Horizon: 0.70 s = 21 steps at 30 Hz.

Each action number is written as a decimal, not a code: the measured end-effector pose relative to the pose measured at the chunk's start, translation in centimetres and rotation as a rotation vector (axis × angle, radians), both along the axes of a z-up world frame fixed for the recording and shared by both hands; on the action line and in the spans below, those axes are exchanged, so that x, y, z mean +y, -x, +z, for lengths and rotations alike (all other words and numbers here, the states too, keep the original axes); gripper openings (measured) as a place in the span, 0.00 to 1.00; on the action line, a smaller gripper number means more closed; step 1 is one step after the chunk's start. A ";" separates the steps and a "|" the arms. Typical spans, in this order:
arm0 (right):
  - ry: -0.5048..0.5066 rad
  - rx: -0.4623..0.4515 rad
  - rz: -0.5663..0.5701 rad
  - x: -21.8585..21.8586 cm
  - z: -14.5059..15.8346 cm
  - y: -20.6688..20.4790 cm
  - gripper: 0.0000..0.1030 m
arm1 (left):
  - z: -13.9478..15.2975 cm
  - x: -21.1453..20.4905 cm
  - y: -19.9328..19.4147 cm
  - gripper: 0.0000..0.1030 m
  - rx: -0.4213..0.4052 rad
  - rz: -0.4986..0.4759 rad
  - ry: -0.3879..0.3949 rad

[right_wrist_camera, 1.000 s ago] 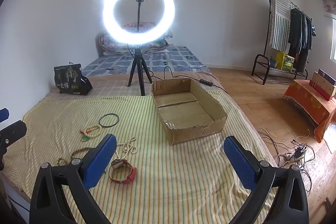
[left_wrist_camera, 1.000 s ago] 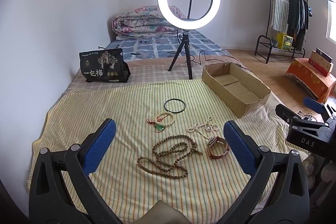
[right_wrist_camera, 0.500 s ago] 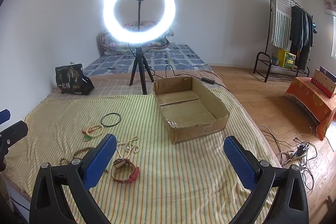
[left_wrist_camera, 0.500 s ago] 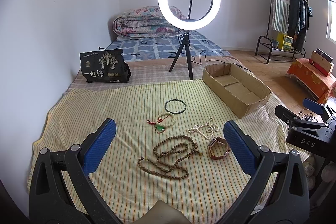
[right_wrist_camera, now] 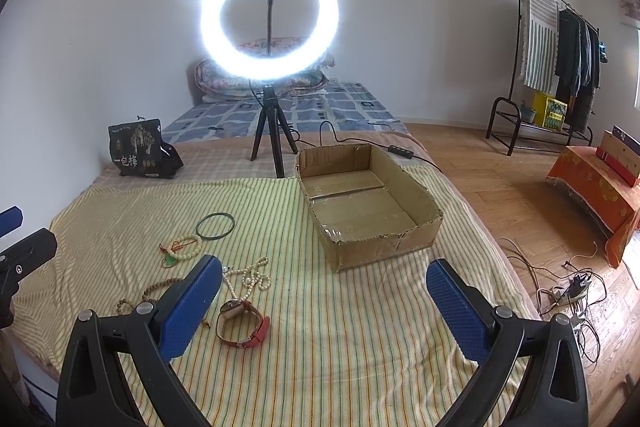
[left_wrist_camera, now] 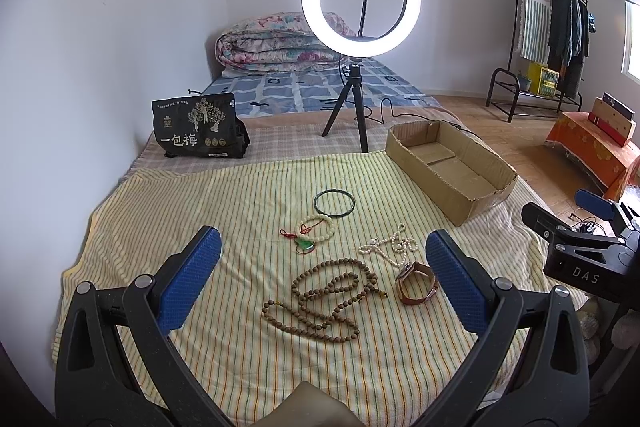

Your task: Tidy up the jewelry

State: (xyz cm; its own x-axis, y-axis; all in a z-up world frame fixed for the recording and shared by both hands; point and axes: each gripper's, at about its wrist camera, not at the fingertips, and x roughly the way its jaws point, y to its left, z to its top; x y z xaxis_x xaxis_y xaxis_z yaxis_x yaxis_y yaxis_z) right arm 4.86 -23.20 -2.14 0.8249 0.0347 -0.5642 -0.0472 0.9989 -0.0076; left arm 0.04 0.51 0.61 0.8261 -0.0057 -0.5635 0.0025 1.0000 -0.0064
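Jewelry lies on a striped cloth: a brown bead necklace (left_wrist_camera: 328, 297), a red-strapped watch (left_wrist_camera: 416, 283) (right_wrist_camera: 242, 323), a pearl strand (left_wrist_camera: 390, 245) (right_wrist_camera: 248, 277), a white bead bracelet with a green pendant (left_wrist_camera: 314, 231) (right_wrist_camera: 182, 249), and a dark green bangle (left_wrist_camera: 334, 203) (right_wrist_camera: 215, 225). An open cardboard box (left_wrist_camera: 452, 163) (right_wrist_camera: 368, 203) stands at the right. My left gripper (left_wrist_camera: 320, 291) is open and empty, above the necklace. My right gripper (right_wrist_camera: 324, 307) is open and empty, with the watch by its left finger.
A lit ring light on a tripod (left_wrist_camera: 360, 75) (right_wrist_camera: 270, 99) stands behind the cloth. A black printed bag (left_wrist_camera: 196, 127) sits at the back left by the wall. A folded quilt (left_wrist_camera: 280, 43) lies at the far end. Cables (right_wrist_camera: 568, 291) lie on the floor at right.
The right gripper has moved slightly forward and left, so the box and watch sit a little lower and nearer. The left view is nearly unchanged.
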 end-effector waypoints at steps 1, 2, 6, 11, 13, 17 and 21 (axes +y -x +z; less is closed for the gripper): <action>0.000 0.000 0.000 0.0 0.0 0.0 1.00 | 0.0 0.0 0.0 1.00 0.000 0.000 0.000; 0.000 0.000 0.000 0.0 0.0 0.0 1.00 | 0.0 0.0 0.0 1.00 -0.001 0.000 0.000; 0.000 0.000 0.000 0.1 0.0 -0.1 1.00 | 0.0 0.0 0.0 1.00 0.000 -0.001 0.000; -0.002 0.002 0.003 0.1 0.0 -0.1 1.00 | 0.0 0.0 0.0 1.00 -0.001 -0.001 0.000; -0.004 0.003 0.003 0.1 0.0 -0.1 1.00 | 0.0 0.1 0.0 1.00 -0.001 -0.001 0.001; -0.004 0.003 0.003 0.1 0.0 -0.1 1.00 | 0.0 0.0 0.0 1.00 -0.001 -0.001 0.001; -0.004 0.003 0.004 0.1 -0.1 -0.1 1.00 | 0.0 0.0 0.1 1.00 -0.002 -0.001 0.001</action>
